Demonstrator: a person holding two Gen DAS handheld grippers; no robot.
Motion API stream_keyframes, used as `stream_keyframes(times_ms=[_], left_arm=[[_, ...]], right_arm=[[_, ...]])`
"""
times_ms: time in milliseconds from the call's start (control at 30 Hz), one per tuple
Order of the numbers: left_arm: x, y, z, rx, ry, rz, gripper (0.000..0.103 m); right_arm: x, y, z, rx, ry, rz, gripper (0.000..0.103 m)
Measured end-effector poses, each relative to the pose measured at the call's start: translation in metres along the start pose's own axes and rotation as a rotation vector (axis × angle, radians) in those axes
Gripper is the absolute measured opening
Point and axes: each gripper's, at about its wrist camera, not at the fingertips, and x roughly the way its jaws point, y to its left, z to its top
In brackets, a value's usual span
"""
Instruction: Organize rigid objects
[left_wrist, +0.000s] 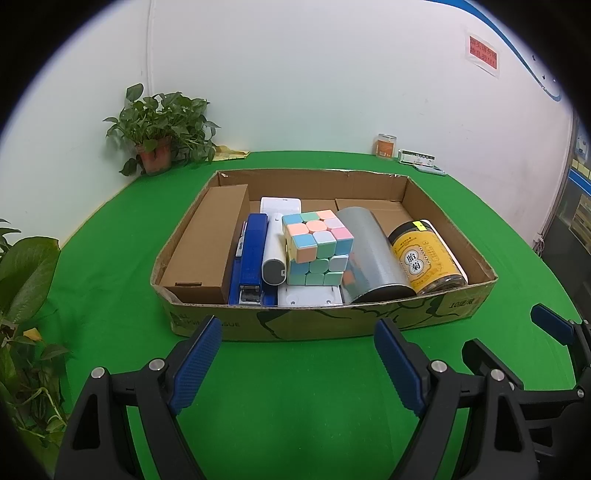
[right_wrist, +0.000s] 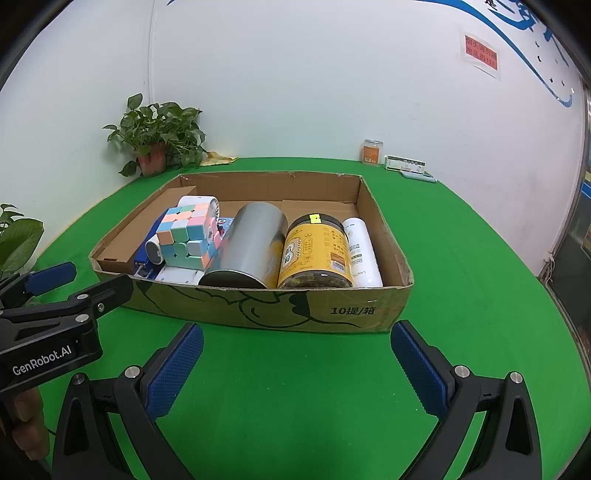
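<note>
A shallow cardboard box (left_wrist: 325, 323) (right_wrist: 354, 310) sits on the green table. It holds a brown carton (left_wrist: 207, 243), a blue stapler (left_wrist: 253, 254), a white cylinder (left_wrist: 274, 254), a pastel puzzle cube (left_wrist: 317, 245) (right_wrist: 186, 236), a silver can (left_wrist: 369, 251) (right_wrist: 251, 243), a yellow-labelled jar (left_wrist: 424, 254) (right_wrist: 316, 251) and a white bottle (right_wrist: 360, 251). My left gripper (left_wrist: 297, 334) is open and empty, just in front of the box's near wall. My right gripper (right_wrist: 297, 339) is open and empty, also in front of the box.
A potted plant (left_wrist: 159, 136) (right_wrist: 155, 136) stands at the back left corner. A small orange-labelled jar (left_wrist: 386, 146) and a flat white box (left_wrist: 417, 158) stand at the back right by the wall. Leaves (left_wrist: 26, 273) hang at the left edge.
</note>
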Motion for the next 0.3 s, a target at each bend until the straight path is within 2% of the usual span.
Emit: stream_keyframes(times_ms=[233, 300], left_arm=[[0.0049, 0.0048, 0.002, -0.001, -0.014, -0.002, 0.085], [0.0059, 0.0082, 0.005, -0.005, -0.007, -0.028, 0.085]], right_arm=[[0.0054, -0.0005, 0.0015, -0.006, 0.003, 0.006, 0.102], [0.008, -0.0018, 0.0031, -0.007, 0.001, 0.012, 0.102]])
